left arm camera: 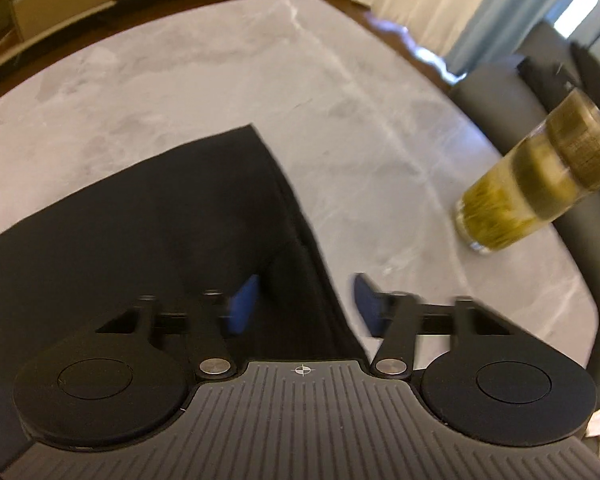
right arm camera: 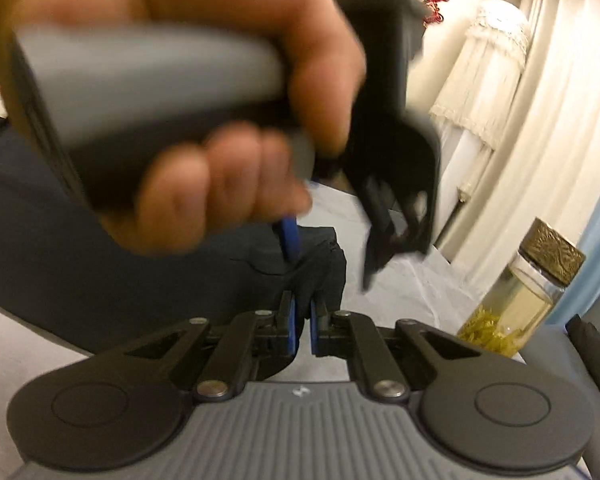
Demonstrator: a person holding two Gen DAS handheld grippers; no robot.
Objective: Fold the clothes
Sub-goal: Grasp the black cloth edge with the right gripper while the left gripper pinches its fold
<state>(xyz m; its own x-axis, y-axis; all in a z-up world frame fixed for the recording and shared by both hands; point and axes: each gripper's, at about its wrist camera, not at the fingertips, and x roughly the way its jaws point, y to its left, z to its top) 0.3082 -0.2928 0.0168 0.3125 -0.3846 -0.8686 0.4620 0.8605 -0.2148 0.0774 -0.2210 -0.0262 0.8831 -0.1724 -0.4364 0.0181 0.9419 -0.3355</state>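
Note:
A black garment [left arm camera: 148,216] lies flat on the grey marble table [left arm camera: 220,80], with a corner pointing away. My left gripper [left arm camera: 305,304] is open just above it, and the garment's right edge runs between the blue pads [left arm camera: 244,304]. In the right wrist view my right gripper [right arm camera: 302,320] is shut on a raised bunch of the black garment [right arm camera: 324,272], its blue pads nearly touching. Close in front, a hand [right arm camera: 204,200] holds the blurred left gripper [right arm camera: 332,248], which hangs open over the same cloth.
A glass bottle of yellow-green tea with a bronze lid [left arm camera: 540,180] stands near the table's right edge, also seen as the bottle [right arm camera: 520,300] in the right wrist view. Dark grey chairs [left arm camera: 520,92] sit beyond that edge. Pale curtains [right arm camera: 540,120] hang behind.

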